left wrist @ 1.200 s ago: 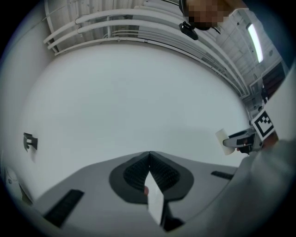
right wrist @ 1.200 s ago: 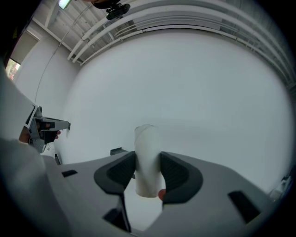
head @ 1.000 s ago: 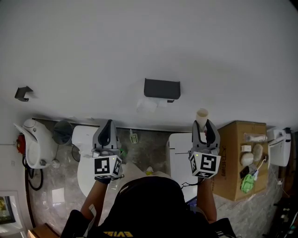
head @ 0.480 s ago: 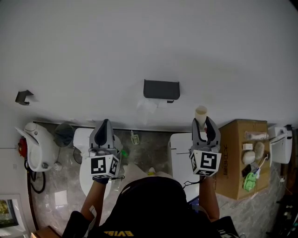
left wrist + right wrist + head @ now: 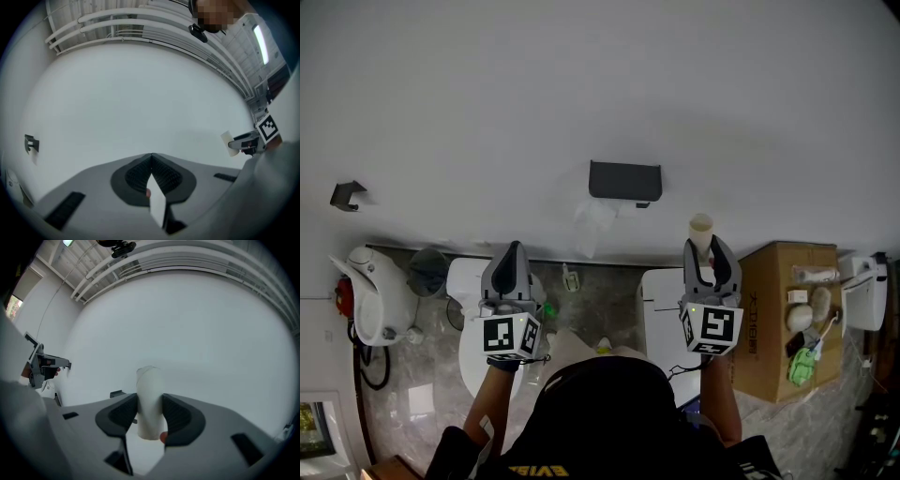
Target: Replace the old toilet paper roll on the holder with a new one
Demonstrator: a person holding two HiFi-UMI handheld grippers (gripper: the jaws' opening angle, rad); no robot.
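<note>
Tissue (image 5: 595,227) hangs lower under holder (image 5: 625,179); right tool (image 5: 707,251) clamps bare tube (image 5: 700,228).

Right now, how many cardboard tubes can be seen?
1. The cardboard tube stands clamped in the right gripper, right of the wall holder. Others may be hidden.

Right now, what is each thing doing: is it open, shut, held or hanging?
Left gripper: shut, nothing between its jaws.
Right gripper: shut on the cardboard tube.
Cardboard tube: held, bare of paper, sticking out past the jaws.
Paper holder: fixed on the wall; can't tell if a roll is inside.
Tissue scrap: hanging loose just under the holder.
</note>
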